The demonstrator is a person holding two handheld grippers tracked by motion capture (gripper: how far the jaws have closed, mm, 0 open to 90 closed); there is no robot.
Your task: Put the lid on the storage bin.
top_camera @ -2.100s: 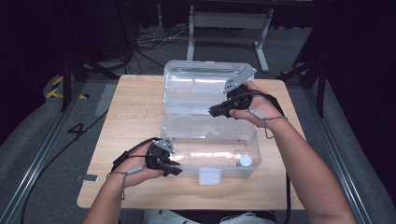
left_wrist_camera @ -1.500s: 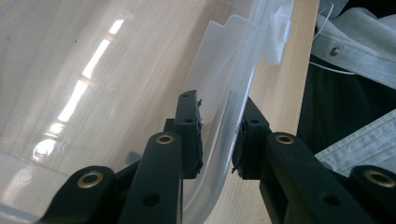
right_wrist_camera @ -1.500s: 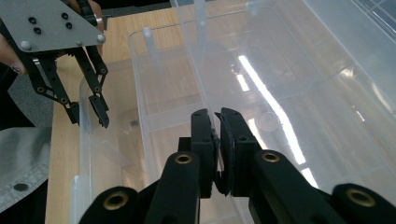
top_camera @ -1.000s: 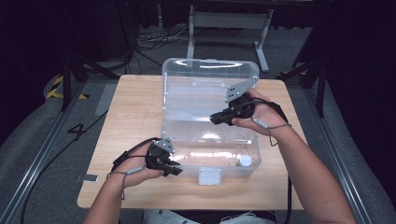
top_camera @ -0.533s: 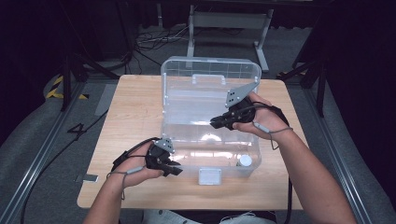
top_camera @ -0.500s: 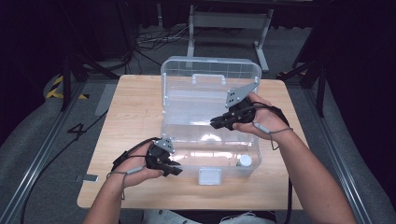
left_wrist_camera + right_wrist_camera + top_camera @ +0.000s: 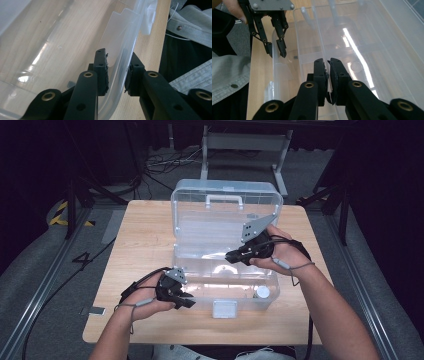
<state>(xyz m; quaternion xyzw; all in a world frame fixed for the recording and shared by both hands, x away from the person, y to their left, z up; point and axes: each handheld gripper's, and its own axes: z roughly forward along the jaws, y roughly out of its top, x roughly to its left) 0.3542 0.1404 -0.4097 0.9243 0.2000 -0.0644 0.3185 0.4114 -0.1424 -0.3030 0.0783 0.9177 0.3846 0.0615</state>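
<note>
A clear plastic box (image 7: 200,287) stands on the wooden table, its lid (image 7: 220,222) hinged at the back and tilted up, handle (image 7: 223,200) at the top. My left gripper (image 7: 184,300) clamps the box's front left corner; in the left gripper view its jaws (image 7: 117,75) sit either side of the curved wall (image 7: 120,62). My right gripper (image 7: 231,256) is over the box's middle right. Its jaws (image 7: 328,67) are pressed together on the lid's thin front edge (image 7: 319,32). The left gripper (image 7: 276,51) appears beyond, straddling the wall.
A white latch (image 7: 224,309) hangs on the box's front and a small white round piece (image 7: 262,292) lies inside at the front right. Bare table (image 7: 140,240) lies left of the box. A metal frame (image 7: 245,142) and cables lie on the floor behind.
My right gripper has come toward the person with the lid's edge, so the lid has swung up from lying back to a steeper tilt. The left gripper has stayed put.
</note>
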